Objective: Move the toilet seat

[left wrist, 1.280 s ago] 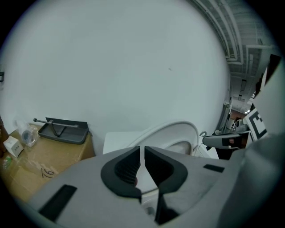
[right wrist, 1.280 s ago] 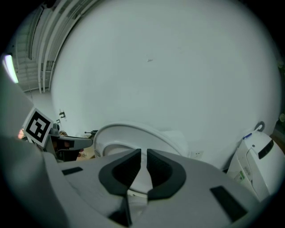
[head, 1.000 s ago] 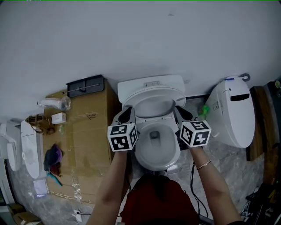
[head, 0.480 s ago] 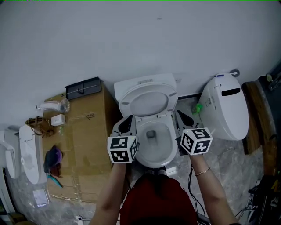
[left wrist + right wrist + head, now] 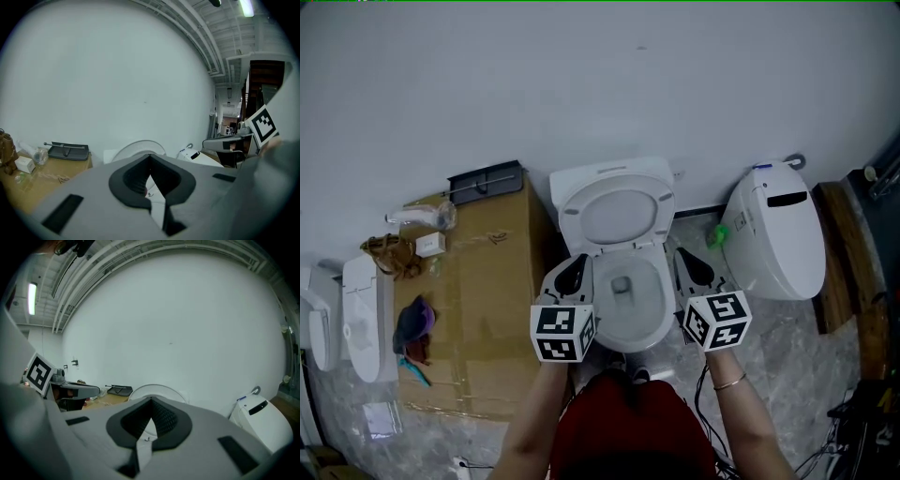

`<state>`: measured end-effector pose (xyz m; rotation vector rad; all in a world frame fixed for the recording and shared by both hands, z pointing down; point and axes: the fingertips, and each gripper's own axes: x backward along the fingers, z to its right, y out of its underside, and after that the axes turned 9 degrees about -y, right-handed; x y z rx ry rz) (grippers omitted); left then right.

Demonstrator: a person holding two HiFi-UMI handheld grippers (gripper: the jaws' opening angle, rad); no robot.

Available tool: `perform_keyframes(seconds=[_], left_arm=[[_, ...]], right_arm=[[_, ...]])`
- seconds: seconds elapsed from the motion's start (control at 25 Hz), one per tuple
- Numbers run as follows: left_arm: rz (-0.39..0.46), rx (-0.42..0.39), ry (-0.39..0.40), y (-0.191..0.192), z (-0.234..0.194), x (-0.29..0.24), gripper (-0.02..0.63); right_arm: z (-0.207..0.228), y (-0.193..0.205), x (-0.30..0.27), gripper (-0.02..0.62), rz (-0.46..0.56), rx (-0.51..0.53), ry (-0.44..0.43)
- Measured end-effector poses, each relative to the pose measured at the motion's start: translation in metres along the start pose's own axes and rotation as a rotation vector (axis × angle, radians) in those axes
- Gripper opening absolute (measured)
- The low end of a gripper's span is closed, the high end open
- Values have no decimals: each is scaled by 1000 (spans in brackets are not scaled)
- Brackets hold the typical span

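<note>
The white toilet (image 5: 625, 309) stands against the wall, its seat and lid (image 5: 619, 214) raised and leaning back on the tank. My left gripper (image 5: 574, 267) hovers at the bowl's left side and my right gripper (image 5: 690, 262) at its right side. Both are shut with nothing between the jaws, and neither touches the seat. In the left gripper view the closed tips (image 5: 150, 157) point at the raised seat (image 5: 133, 147). The right gripper view shows its closed tips (image 5: 151, 402) in front of the same seat (image 5: 161, 391).
A cardboard box (image 5: 483, 300) left of the toilet carries a black tray (image 5: 485, 181), a bottle (image 5: 422, 217) and small items. A second white toilet (image 5: 773, 246) stands at the right, beside dark wooden boards (image 5: 846, 272). Loose white seat units (image 5: 361, 317) lie at far left.
Both grippers have drawn back from the raised seat toward the person's body and a little lower. The seat and lid stay up against the tank.
</note>
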<state>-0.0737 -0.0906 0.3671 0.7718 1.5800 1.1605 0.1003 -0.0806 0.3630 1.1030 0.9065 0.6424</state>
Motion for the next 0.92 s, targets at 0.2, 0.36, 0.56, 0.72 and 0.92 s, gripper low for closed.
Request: perform_keyframes(seconds=[0.2, 0.36, 0.56, 0.72, 0.92], left_arm=[[19, -9, -25, 0, 7, 28, 26], [35, -10, -43, -1, 18, 48, 26], [50, -4, -61, 0, 33, 74, 26], [58, -5, -68, 2, 43, 92, 26], [65, -7, -76, 6, 56, 111, 26]], right_arm=[[-7, -5, 25, 15, 28, 4, -12], [-13, -4, 46, 15, 38, 17, -29], [-23, 0, 72, 15, 59, 3, -56], [-30, 2, 89, 15, 73, 0, -74], [-34, 6, 111, 15, 83, 5, -83]])
